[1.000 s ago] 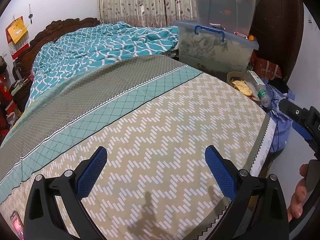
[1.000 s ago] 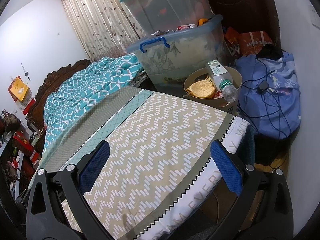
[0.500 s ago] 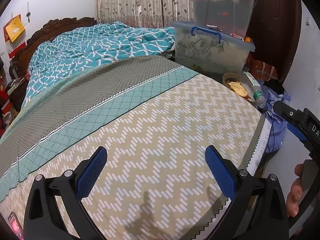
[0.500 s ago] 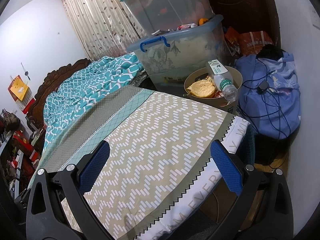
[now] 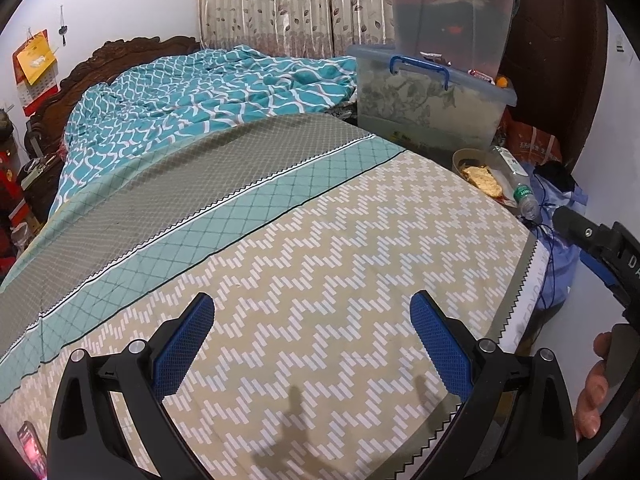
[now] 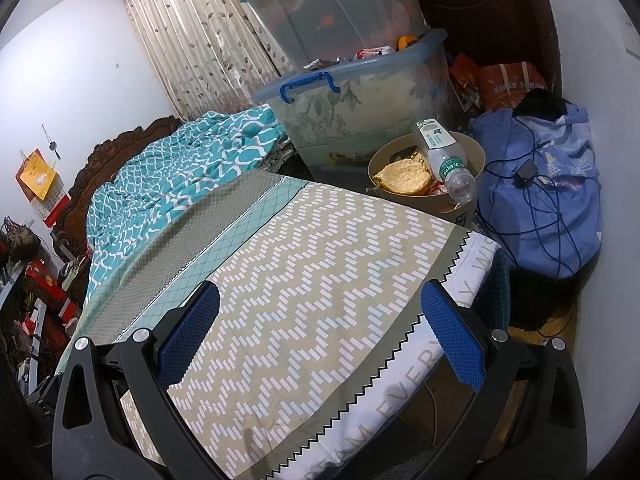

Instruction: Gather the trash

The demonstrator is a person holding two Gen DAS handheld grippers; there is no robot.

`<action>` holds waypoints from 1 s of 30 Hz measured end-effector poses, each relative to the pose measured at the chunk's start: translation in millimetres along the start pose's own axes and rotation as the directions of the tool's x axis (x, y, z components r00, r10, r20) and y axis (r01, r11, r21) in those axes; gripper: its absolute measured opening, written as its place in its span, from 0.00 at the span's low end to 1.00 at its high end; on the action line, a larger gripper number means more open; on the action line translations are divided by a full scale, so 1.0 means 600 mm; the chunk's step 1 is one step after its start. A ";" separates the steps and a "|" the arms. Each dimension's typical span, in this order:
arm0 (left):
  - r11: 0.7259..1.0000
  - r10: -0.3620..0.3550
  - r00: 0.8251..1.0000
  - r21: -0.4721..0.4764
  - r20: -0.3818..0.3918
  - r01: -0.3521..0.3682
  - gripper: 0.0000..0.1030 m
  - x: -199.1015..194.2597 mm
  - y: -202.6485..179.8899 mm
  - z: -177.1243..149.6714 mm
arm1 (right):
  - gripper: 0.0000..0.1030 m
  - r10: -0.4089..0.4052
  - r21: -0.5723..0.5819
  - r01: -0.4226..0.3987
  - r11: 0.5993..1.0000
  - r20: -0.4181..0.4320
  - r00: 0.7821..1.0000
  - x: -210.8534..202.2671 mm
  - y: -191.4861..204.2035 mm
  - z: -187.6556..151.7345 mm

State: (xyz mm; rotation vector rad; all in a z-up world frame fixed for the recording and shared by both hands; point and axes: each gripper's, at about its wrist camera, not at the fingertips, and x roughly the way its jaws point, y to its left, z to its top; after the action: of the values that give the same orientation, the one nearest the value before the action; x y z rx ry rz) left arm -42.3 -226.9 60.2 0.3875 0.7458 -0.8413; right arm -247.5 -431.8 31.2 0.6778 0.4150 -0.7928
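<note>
Over the bed's [image 5: 320,240] foot corner, both empty, wide-open grippers, left [image 5: 312,344] and right [image 6: 320,336], have barely shifted, with the tan round bin [image 6: 476,152] holding a clear plastic bottle [image 6: 444,160] beyond.

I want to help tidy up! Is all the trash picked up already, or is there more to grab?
Looks mostly done: the round tan bin beside the bed already holds a clear plastic bottle and yellowish food scraps. The left gripper and right gripper are both open, holding nothing. No trash shows on the zigzag bedspread.
</note>
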 end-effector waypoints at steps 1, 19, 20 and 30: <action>1.000 0.007 1.000 0.001 -0.004 -0.007 0.92 0.002 0.001 0.000 | 0.97 0.002 -0.002 -0.002 1.000 0.000 1.000 0.000 -0.001 0.001; 0.995 0.094 0.995 0.036 0.033 -0.095 0.92 -0.007 -0.015 0.002 | 0.97 -0.009 -0.064 0.015 0.998 0.082 0.997 -0.023 0.011 0.011; 0.995 0.090 0.996 0.033 0.027 -0.091 0.92 -0.005 -0.015 0.003 | 0.97 -0.008 -0.071 0.014 0.997 0.086 0.996 -0.024 0.012 0.012; 0.995 0.093 0.996 0.039 0.007 -0.093 0.92 0.000 -0.027 0.004 | 0.97 0.013 -0.072 -0.008 0.997 0.075 0.997 -0.021 0.010 0.011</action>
State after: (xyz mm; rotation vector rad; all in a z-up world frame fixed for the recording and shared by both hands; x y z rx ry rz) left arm -53.9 -238.3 61.8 0.4520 0.7024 -0.7702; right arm -250.4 -427.0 45.3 0.5816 0.3696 -0.7876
